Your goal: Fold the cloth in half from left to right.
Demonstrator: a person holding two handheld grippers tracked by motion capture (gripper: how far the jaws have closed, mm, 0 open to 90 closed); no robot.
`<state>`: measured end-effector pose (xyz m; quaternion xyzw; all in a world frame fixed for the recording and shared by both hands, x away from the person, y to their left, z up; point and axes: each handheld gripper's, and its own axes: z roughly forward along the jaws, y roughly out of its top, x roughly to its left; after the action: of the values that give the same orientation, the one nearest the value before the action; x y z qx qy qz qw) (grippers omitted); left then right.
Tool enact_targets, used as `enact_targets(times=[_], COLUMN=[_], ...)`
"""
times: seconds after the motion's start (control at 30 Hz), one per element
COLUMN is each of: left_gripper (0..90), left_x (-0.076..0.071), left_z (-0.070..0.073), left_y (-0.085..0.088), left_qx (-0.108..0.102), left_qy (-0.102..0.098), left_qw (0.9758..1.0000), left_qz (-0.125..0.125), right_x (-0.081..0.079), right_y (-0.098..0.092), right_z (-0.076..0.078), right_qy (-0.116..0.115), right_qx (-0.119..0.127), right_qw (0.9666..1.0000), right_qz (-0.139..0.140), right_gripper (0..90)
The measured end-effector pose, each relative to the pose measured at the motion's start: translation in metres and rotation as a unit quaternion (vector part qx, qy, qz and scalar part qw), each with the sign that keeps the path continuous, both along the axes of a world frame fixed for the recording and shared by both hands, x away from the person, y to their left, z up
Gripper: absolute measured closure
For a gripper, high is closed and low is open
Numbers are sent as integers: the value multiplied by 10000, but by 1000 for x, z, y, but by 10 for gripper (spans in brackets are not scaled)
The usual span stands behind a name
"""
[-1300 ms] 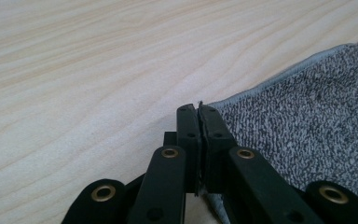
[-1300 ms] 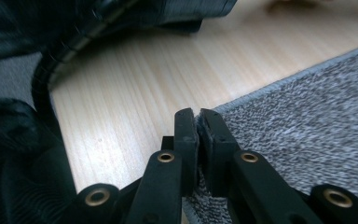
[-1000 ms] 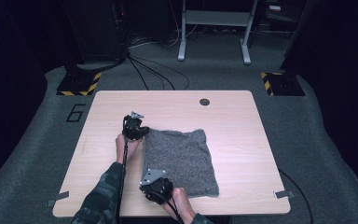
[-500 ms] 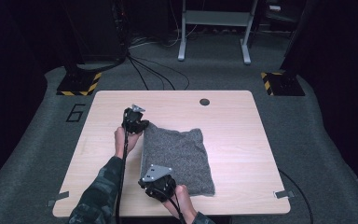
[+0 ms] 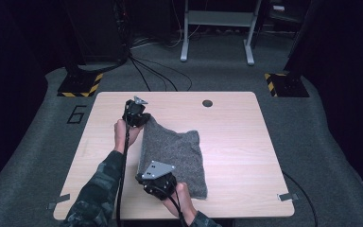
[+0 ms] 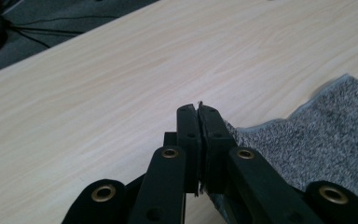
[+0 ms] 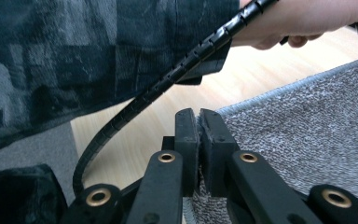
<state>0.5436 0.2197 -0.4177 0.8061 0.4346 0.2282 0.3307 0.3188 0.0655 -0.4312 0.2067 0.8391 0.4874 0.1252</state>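
A grey speckled cloth point(image 5: 177, 151) lies on the wooden table point(image 5: 236, 127), its left edge raised off the surface. My left gripper point(image 5: 143, 120) is shut on the cloth's far left corner. In the left gripper view the jaws point(image 6: 198, 111) pinch a thin edge of the cloth point(image 6: 321, 135). My right gripper point(image 5: 145, 177) is shut on the near left corner. In the right gripper view the closed jaws point(image 7: 198, 116) clamp the hem of the cloth point(image 7: 307, 121), with the other hand point(image 7: 303, 18) and its ribbed cable point(image 7: 168, 84) above.
A small dark round hole point(image 5: 207, 102) sits near the table's far edge. Bare wood spreads to the right of the cloth. Beyond the table are cables point(image 5: 151, 71), a metal stand point(image 5: 217, 28) and yellow-black striped feet point(image 5: 80, 85) on the grey floor.
Both grippers have risen with the cloth's left corners. That edge has lifted and drawn to the right, so the cloth looks narrower on the table.
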Motion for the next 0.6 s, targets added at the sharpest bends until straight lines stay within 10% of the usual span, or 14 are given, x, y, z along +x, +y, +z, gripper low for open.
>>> enact_targets(times=[0.6], left_gripper=[878], left_x=[3], left_z=[1], left_y=[-49], left_qx=[251], left_qy=[63], left_qw=[9987], left_qz=[-429], right_x=[-12], right_y=[-36], right_z=[-7], right_qy=[1], right_qx=[38], right_qw=[9993], right_qz=[-371], right_gripper=[861])
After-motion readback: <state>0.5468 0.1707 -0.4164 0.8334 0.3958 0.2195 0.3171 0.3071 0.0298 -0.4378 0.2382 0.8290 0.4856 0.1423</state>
